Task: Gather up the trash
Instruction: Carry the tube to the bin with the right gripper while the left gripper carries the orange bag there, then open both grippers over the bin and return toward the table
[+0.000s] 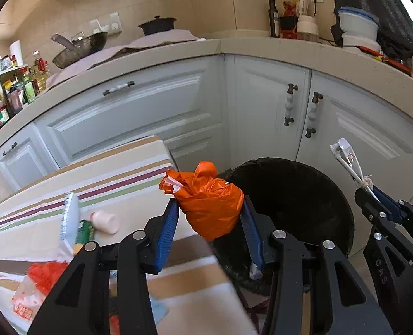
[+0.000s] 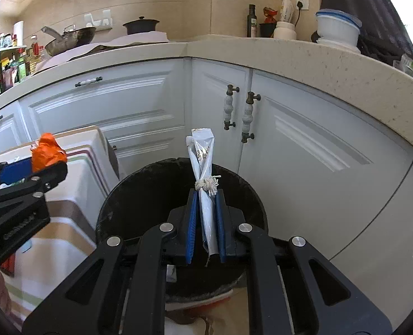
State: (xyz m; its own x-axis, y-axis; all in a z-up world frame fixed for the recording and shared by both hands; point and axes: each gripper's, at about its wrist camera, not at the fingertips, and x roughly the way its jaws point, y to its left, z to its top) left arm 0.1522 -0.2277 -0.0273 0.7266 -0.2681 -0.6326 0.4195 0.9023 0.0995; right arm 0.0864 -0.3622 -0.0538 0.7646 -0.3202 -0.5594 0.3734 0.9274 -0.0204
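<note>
My left gripper (image 1: 209,205) is shut on a knotted orange plastic bag (image 1: 210,205) and holds it at the table edge, beside the black bin (image 1: 298,195). My right gripper (image 2: 206,194) is shut on a bundle of white wrappers tied with string (image 2: 203,156) and holds it upright over the black bin (image 2: 139,195). The right gripper (image 1: 369,194) with the wrapper bundle (image 1: 346,157) shows at the right in the left wrist view. The left gripper (image 2: 43,164) with the orange bag (image 2: 47,152) shows at the left in the right wrist view.
A striped tablecloth covers the table (image 1: 100,178) left of the bin. On it lie a small pink bottle (image 1: 105,222), a green packet (image 1: 85,230), a white wrapper (image 1: 71,215) and red-and-white bags (image 1: 38,282). White cabinets (image 1: 262,106) stand behind the bin.
</note>
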